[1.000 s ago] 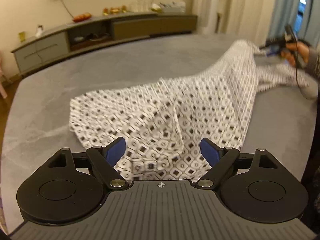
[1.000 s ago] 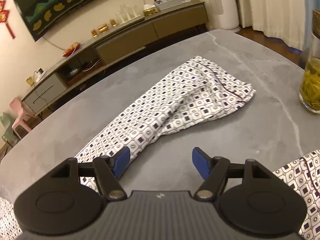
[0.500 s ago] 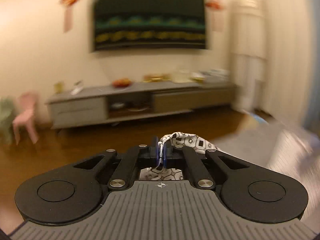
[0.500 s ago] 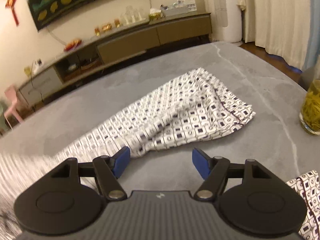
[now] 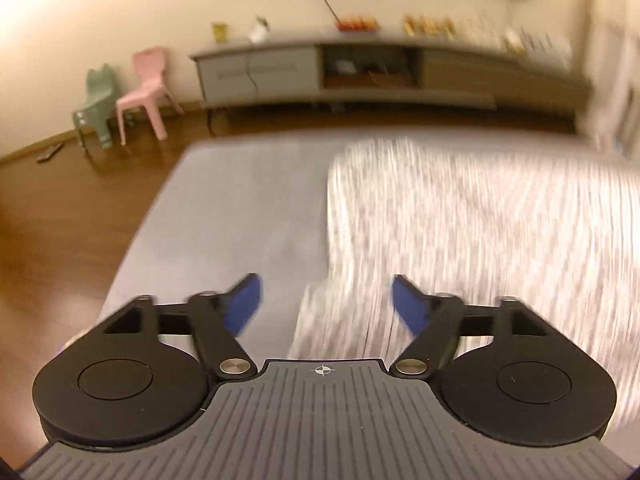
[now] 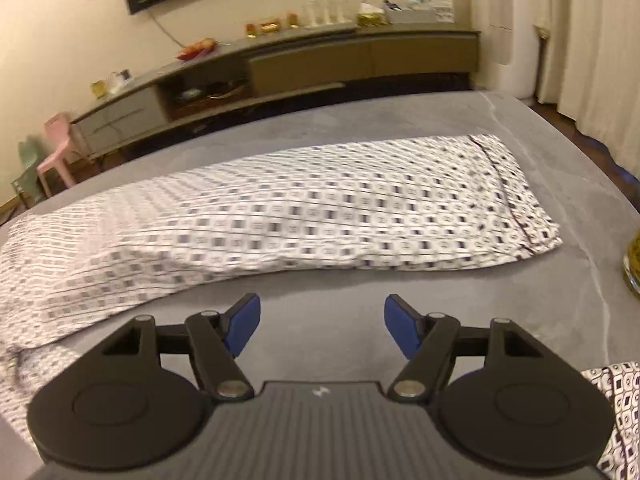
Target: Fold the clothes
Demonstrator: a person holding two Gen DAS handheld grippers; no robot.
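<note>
My left tool (image 5: 323,306) is hanging with its blue pads apart, having just been opening, over the blurred edge of the white garment with dark square print (image 5: 460,240), gripping nothing. My right tool (image 6: 322,328) is also standing apart over bare grey stone tabletop (image 6: 500,292); the garment (image 6: 280,220) is lying stretched flat just beyond it.

No legible text, label, brand name or number was present in either view. The only mark was a small crosshair symbol (image 5: 321,369) printed on the grey ribbed housing (image 5: 320,420) in the left wrist view. A small pale emblem (image 6: 319,393) stood at the matching place on the dark housing (image 6: 320,432) in the right wrist view; its form could not be read.
</note>
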